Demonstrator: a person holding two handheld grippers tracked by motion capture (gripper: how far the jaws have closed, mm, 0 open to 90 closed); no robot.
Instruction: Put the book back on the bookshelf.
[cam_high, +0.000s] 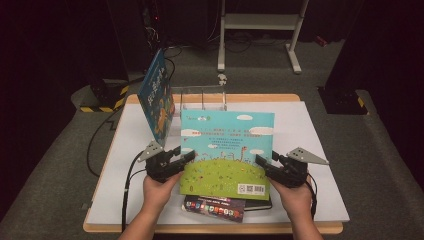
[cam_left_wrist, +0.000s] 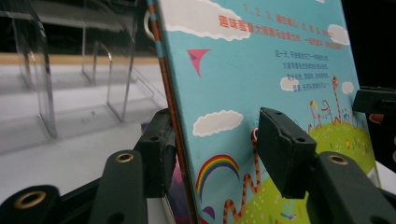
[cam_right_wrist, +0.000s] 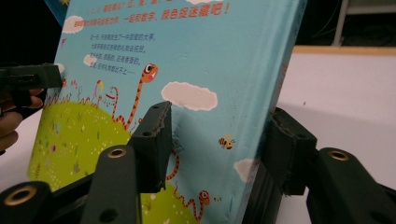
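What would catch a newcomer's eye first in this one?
The sky-blue picture book stands out, held above the middle of the white table, the left claw at its left edge and the right claw at its right. Behind it another blue book leans at a clear rack, and a dark book lies flat below.

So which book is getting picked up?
On the white table, in front of the clear rack, it's the picture book held between the two hand-held grippers. Sky-blue cover, clouds, green hill; unlike the book leaning on the rack or the flat stack.
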